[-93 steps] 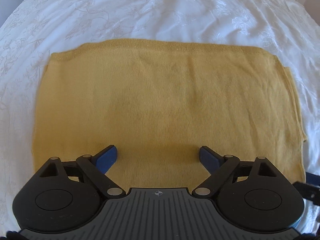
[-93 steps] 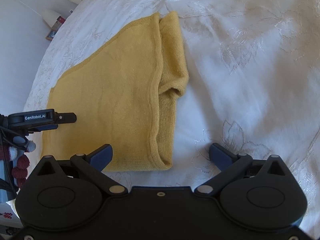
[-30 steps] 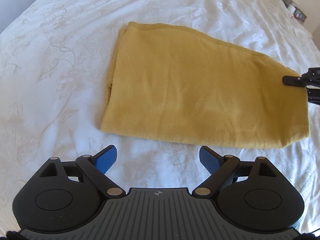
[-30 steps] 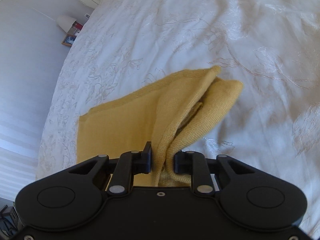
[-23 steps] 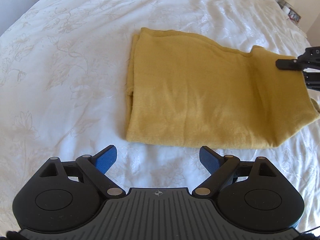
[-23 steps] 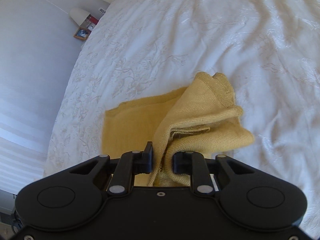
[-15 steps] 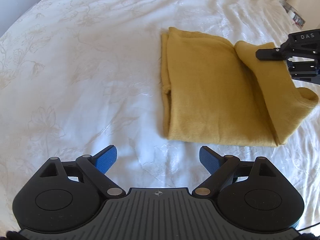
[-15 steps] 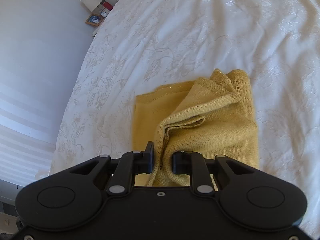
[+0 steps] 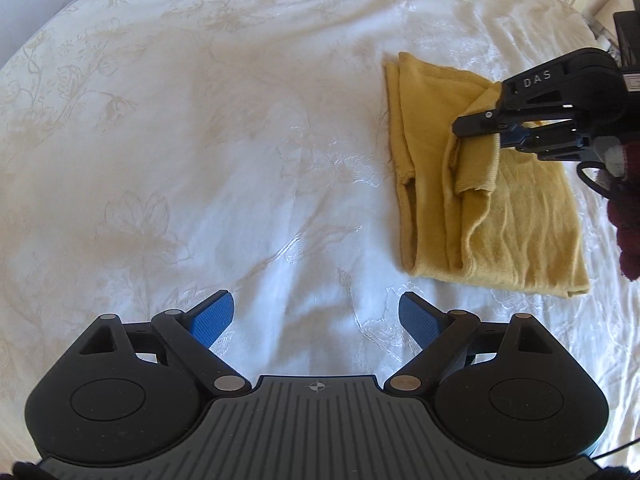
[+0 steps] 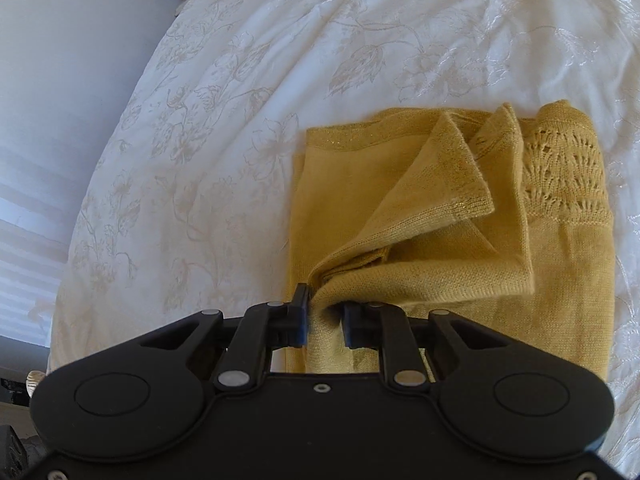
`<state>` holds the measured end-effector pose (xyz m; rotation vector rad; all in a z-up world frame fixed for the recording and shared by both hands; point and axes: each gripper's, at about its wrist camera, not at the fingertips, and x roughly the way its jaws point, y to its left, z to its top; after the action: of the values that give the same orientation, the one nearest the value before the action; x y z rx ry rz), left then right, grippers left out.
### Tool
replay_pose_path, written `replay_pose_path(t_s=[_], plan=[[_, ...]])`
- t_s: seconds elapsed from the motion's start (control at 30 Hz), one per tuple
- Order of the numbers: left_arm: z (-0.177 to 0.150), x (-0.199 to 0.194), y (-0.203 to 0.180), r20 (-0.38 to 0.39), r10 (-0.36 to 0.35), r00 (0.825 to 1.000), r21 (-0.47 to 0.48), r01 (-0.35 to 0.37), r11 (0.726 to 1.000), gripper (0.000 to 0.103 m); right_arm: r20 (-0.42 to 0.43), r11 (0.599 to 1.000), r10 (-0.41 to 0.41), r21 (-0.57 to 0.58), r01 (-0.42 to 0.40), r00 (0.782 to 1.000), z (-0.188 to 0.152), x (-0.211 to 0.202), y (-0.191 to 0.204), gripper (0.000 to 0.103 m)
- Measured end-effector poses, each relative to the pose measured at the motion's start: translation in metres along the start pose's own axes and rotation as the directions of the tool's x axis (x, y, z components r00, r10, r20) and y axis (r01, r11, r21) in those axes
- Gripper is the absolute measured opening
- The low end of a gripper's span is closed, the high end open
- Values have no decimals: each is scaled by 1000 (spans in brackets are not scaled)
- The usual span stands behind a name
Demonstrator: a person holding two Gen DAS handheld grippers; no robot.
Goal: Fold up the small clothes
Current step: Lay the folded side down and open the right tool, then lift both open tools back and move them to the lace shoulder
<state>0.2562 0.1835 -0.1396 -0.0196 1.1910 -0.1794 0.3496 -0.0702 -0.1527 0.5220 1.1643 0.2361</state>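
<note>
Right hand-held gripper [image 10: 324,320], in its own wrist view, is clenched on a bunched edge of the yellow knit top [image 10: 460,248], carrying that layer across the part lying flat on the bed [image 10: 200,120]. To do this fold well, I would bring the pinched edge low and lay it level with the far gold-trimmed hem, then let go only once the layer rests flat; the loose triangular flap under the grip looks likely to crease if dropped from height. Against the picture half a second back, the top fills more of this view and the lace-patterned band at its right side shows plainly.

From the left wrist view, the left hand-held gripper [image 9: 316,320] hangs released over bare bedspread, holding nothing. The yellow knit top [image 9: 520,208] lies toward the right edge of the bed [image 9: 200,120], with the right hand-held gripper [image 9: 480,130] gripping a raised fold above it. Compared with three seconds ago, when the top lay spread wide right under the left fingers, it is now a narrow stack well off to the right.
</note>
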Motion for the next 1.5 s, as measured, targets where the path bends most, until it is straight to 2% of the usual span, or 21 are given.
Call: replay_pose_path(t_s=[0.07, 0.2, 0.27, 0.4, 0.5, 0.63, 0.83, 0.97, 1.07, 1.1, 1.17, 1.23, 1.37, 1.5], plan=[[1, 0, -2, 0, -6, 1000, 3, 6, 1000, 90, -4, 999, 12, -41, -12, 1000, 1, 4, 10, 32], [6, -1, -10, 11, -21, 1000, 28, 21, 999, 90, 55, 989, 132, -72, -128, 990, 0, -15, 16, 33], [12, -1, -16, 19, -31, 999, 43, 30, 999, 90, 94, 986, 150, -80, -143, 984, -3, -32, 12, 46], [29, 0, -31, 41, -62, 997, 90, 58, 994, 90, 151, 993, 104, -63, -95, 983, -12, -64, -10, 48], [48, 4, -46, 62, -85, 994, 140, 76, 987, 90, 174, 999, 14, -44, -7, 985, -24, -81, -32, 48], [77, 13, -66, 95, -111, 989, 185, 92, 978, 90, 175, 998, -68, -4, 69, 982, -46, -93, -57, 55], [124, 41, -108, 138, -117, 984, 274, 76, 959, 90, 157, 991, -132, 30, 129, 979, -75, -99, -74, 56], [149, 64, -131, 173, -76, 982, 333, 14, 943, 90, 167, 990, -135, 62, 126, 977, -84, -101, -79, 60], [159, 81, -135, 179, -35, 983, 354, -32, 935, 90, 181, 990, -132, 78, 120, 975, -84, -102, -82, 60], [160, 87, -135, 174, -15, 985, 362, -50, 931, 90, 184, 990, -130, 82, 117, 974, -84, -102, -82, 60], [161, 103, -130, 178, 73, 981, 391, -138, 910, 90, 188, 990, -129, 88, 114, 974, -82, -101, -85, 60], [162, 115, -120, 167, 111, 980, 395, -170, 903, 91, 189, 990, -129, 86, 114, 973, -79, -100, -87, 60], [164, 121, -96, 142, 103, 984, 349, -147, 926, 92, 196, 990, -135, 68, 124, 971, -73, -101, -90, 63], [160, 117, -90, 155, 119, 981, 364, -169, 916, 92, 196, 992, -126, 29, 123, 972, -67, -99, -87, 66]])
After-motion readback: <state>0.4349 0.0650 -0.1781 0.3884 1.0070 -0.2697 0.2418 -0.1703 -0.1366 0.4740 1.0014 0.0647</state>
